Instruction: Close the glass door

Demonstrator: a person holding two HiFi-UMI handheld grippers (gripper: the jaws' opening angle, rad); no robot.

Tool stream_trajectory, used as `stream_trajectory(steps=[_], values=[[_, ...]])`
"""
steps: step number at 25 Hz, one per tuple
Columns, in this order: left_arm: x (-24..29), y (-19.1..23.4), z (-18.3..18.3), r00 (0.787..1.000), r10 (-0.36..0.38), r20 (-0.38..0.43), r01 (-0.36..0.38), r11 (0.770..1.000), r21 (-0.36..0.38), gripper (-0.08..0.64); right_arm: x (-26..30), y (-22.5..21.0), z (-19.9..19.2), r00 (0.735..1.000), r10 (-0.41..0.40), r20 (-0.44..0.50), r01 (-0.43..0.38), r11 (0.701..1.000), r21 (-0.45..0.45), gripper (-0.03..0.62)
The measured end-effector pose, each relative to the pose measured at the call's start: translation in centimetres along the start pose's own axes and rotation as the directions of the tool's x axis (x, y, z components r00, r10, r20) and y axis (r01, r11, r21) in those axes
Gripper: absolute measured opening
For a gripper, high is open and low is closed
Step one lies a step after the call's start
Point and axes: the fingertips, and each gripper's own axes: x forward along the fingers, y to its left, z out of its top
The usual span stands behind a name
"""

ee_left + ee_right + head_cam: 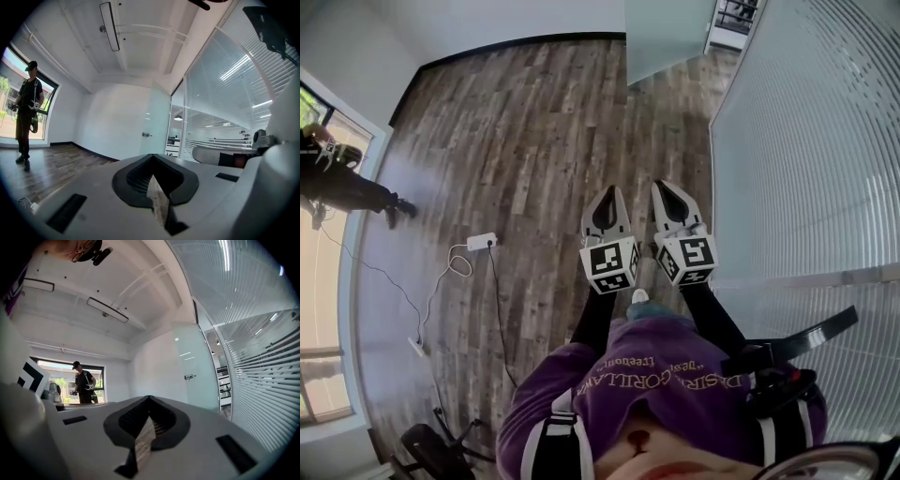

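Big wood floor (534,122), with a striped glass wall (806,141) running along the right. The glass door (666,37) stands swung open up ahead at the far end of that wall, well apart from both grippers. The left gripper (607,202) and right gripper (673,197) sit side by side, both with jaws pressed together and empty. A small white power strip (480,242) lies on the floor off to the left.

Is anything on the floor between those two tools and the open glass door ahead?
Nothing visible. Bare wood floor lies between the left tool, the right tool and the glass door. A power strip lies off to the left and a person stands by the window, both off the path.
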Motion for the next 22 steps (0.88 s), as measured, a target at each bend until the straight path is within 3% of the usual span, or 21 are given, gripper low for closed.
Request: stream_trajectory(steps=[9, 16, 22], values=[[5.8, 1.1, 0.3, 0.999, 0.038, -0.011, -0.038, 0.999, -0.01, 0.0, 5.3, -3.3, 0.0, 1.0, 0.014, -0.012, -0.013, 1.0, 0.028, -0.009], [12.3, 4.0, 0.3, 1.0, 0.021, -0.006, -0.021, 1.0, -0.012, 0.0, 11.7, -5.0, -0.7, 1.0, 0.012, -0.005, -0.012, 1.0, 0.028, -0.009], [19.8, 7.4, 2.8, 1.0, -0.011, 0.014, 0.011, 1.0, -0.011, 0.0, 19.7, -6.7, 0.9, 1.0, -0.008, 0.007, 0.008, 1.0, 0.007, -0.009]])
